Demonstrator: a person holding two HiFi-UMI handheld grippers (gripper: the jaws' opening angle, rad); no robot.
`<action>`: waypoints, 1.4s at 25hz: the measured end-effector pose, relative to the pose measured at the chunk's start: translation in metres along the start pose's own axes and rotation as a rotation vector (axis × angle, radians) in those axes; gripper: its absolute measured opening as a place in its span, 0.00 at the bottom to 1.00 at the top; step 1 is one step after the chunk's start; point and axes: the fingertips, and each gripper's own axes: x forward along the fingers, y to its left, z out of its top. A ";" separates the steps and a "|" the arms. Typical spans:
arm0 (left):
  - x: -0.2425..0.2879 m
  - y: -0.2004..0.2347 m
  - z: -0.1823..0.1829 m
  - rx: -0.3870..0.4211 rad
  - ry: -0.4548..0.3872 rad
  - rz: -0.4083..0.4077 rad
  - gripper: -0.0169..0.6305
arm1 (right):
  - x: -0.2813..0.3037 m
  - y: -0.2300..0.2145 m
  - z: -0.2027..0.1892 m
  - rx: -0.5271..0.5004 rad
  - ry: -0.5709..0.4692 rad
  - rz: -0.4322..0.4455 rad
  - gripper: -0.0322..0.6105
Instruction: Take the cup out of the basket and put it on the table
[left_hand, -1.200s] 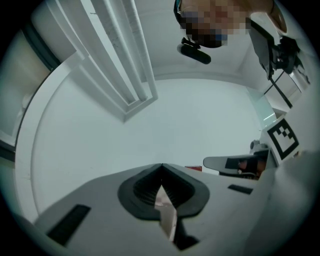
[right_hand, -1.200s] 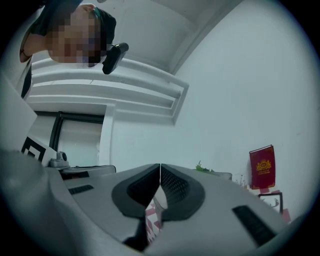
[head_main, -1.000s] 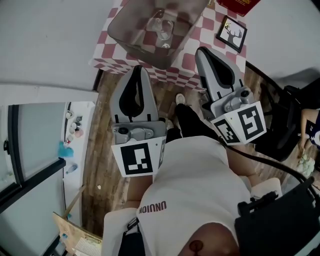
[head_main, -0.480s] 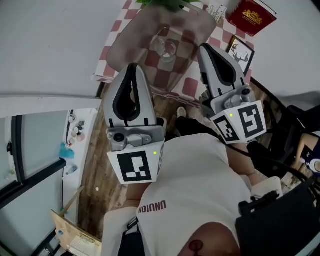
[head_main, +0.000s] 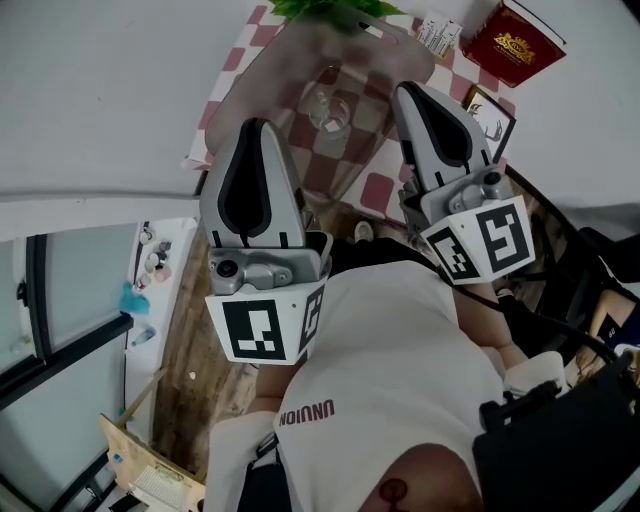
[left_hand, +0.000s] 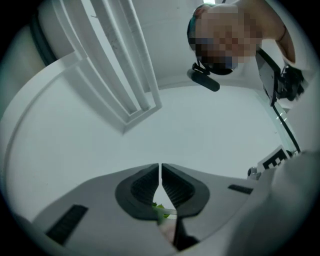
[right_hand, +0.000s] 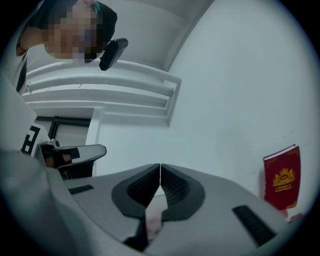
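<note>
Layout before me
The clear glass cup (head_main: 328, 108) is inside the translucent grey plastic basket (head_main: 385, 50) on the red-and-white checked table (head_main: 238, 45); the dark red book (head_main: 512, 40) lies farther right.

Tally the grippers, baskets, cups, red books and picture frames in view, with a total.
Grippers: 2 (left gripper, right gripper)
Basket: 1
Cup: 1
Red book: 1
Picture frame: 1
Total: 6

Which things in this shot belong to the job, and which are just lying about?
Job in hand:
- cup
- basket, with the cup inside
- table
- left gripper and right gripper, jaws shut on nothing

Lying about:
- red book
- picture frame
- green plant
</note>
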 end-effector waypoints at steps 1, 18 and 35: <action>0.002 -0.001 0.000 -0.005 0.001 -0.003 0.05 | 0.000 -0.001 -0.001 0.001 0.000 0.000 0.08; 0.064 0.021 -0.055 -0.078 0.140 -0.194 0.12 | 0.021 -0.026 0.001 0.004 -0.026 -0.134 0.08; 0.111 -0.008 -0.178 -0.114 0.420 -0.680 0.26 | 0.034 -0.053 -0.007 -0.047 -0.001 -0.324 0.08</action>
